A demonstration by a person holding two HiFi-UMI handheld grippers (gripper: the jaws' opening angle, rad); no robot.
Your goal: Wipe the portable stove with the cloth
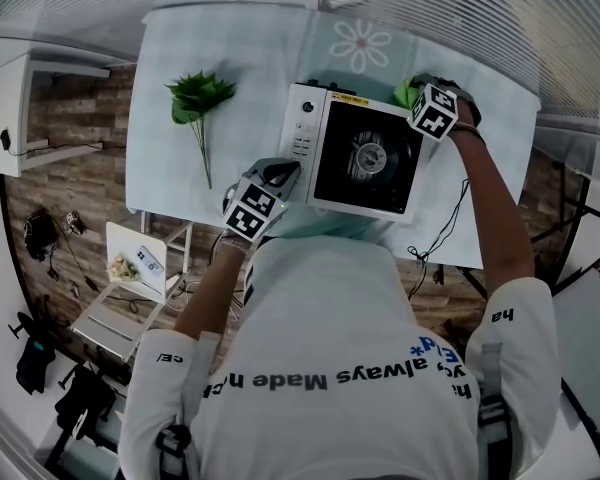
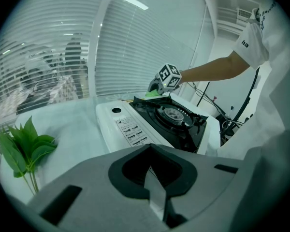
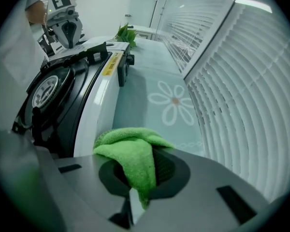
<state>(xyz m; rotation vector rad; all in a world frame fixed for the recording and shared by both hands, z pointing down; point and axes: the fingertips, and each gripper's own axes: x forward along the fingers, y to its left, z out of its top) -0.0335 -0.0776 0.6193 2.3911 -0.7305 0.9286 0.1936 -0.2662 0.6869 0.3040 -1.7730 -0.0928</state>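
Observation:
A white portable stove (image 1: 360,158) with a black burner top stands on the table (image 1: 250,58). My right gripper (image 1: 435,108) is at the stove's far right corner, shut on a green cloth (image 1: 407,93). In the right gripper view the cloth (image 3: 133,153) bunches out of the jaws beside the stove's white side (image 3: 94,115). My left gripper (image 1: 255,203) hovers by the stove's near left corner. In the left gripper view its jaws (image 2: 152,178) look shut with nothing in them, and the stove (image 2: 154,122) lies just ahead.
A green artificial plant (image 1: 200,103) lies on the table to the left of the stove. The tablecloth carries a flower print (image 1: 360,43) behind the stove. Window blinds (image 3: 241,81) run along the far side. A white stand (image 1: 135,263) and cables (image 1: 435,248) sit beside the table.

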